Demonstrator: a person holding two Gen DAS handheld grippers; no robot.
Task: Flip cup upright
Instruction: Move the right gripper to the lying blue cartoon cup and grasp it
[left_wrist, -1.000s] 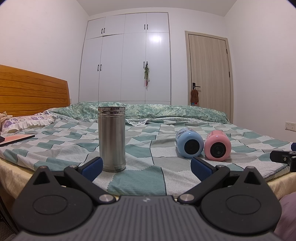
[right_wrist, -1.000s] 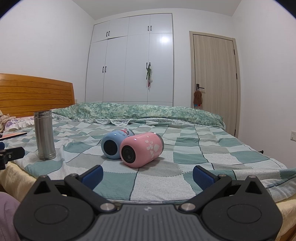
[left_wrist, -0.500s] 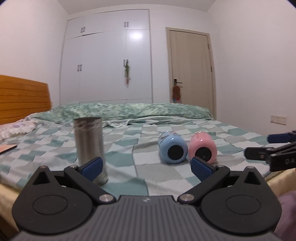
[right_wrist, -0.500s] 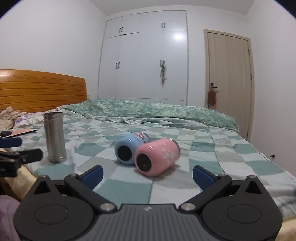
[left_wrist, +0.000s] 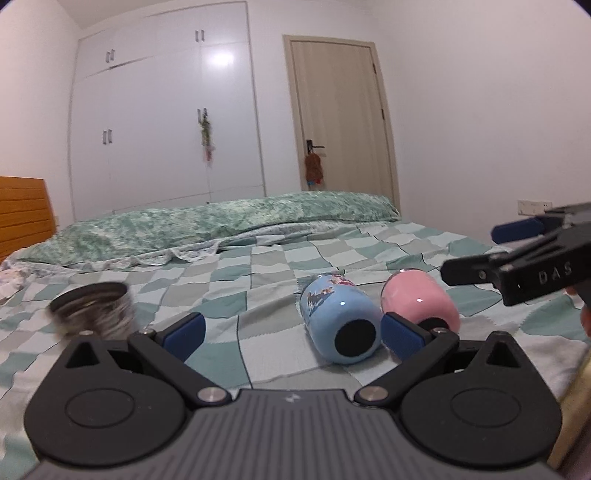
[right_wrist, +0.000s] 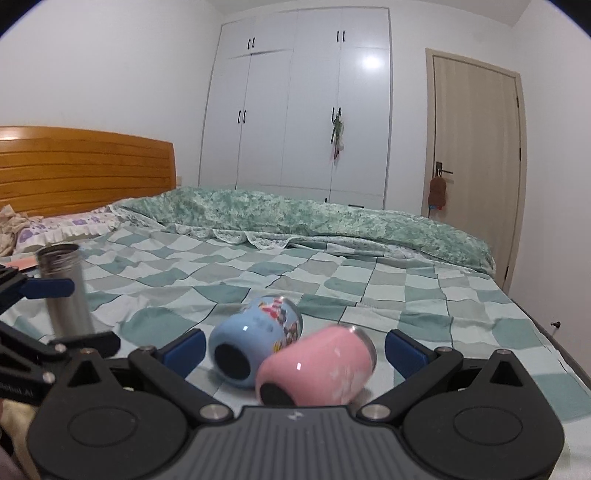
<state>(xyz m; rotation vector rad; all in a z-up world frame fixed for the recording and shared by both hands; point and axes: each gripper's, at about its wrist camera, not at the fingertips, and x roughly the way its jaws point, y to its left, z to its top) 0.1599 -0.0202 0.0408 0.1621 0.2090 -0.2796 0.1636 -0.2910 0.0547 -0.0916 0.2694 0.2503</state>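
Cups: the pink cup lies on its side on the bed, touching the blue cup, between the right gripper's spread, empty fingers. To right it, I'd close across its body, clear of the blue one, then tip it base-down. The left gripper is spread too. "DAS" reads on the right gripper in the left view; a steel flask stands apart.

Left gripper: black linkage arms, blue fingertip pads, silver pivot screws, grey ribbed housing, two round black caps. Right gripper: same build; white lettering "DAS" on its side in the left wrist view.
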